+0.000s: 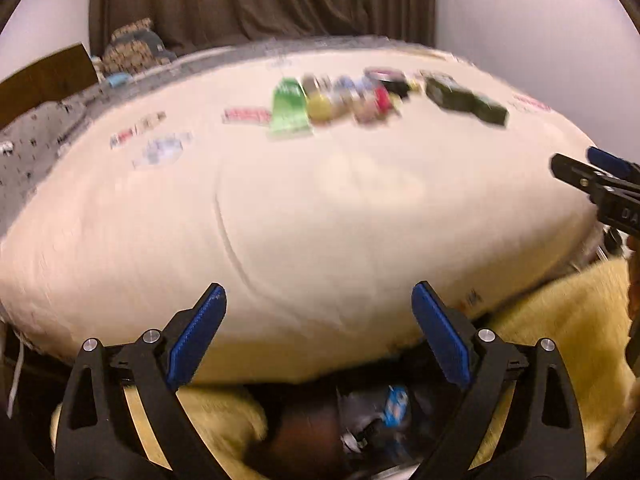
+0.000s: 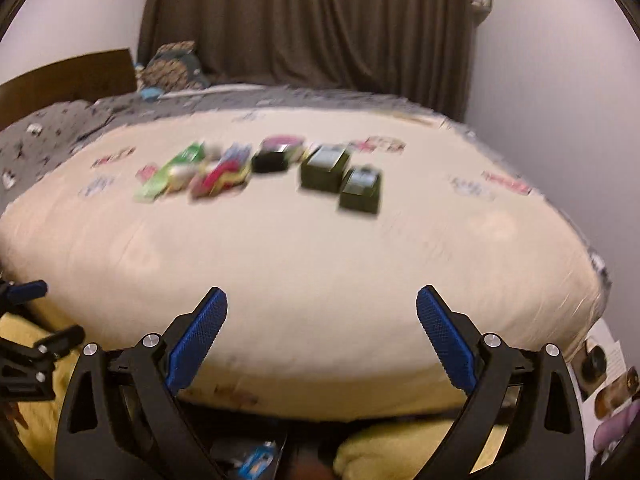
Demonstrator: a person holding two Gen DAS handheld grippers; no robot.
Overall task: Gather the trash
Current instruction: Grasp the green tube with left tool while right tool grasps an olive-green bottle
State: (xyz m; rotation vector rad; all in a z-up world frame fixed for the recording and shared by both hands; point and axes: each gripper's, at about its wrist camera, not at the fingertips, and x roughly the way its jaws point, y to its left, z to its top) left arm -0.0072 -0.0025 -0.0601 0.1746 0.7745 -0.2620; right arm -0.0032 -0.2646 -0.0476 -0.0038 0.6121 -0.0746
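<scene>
Both tongs, left tongs [image 1: 318, 300] and right tongs [image 2: 322, 304], gape wide and empty above the bed's [image 1: 320, 208] near edge (pictures blurred). Toward the far edge lies a trash row [image 2: 256, 168] of packets and dark boxes.

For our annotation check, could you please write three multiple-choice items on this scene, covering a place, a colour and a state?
1. Where does the row of trash lie?
A. on the cream bed cover
B. on the floor
C. on a shelf

2. What colour are the two boxes at the right end of the row?
A. white
B. dark green
C. orange

3. How is the right gripper?
A. shut on a box
B. shut, empty
C. open, empty

Answers:
1 A, the items sit mid-cover.
2 B, both look dark green.
3 C, the blue pads stand wide apart with only the cover between them.
</scene>
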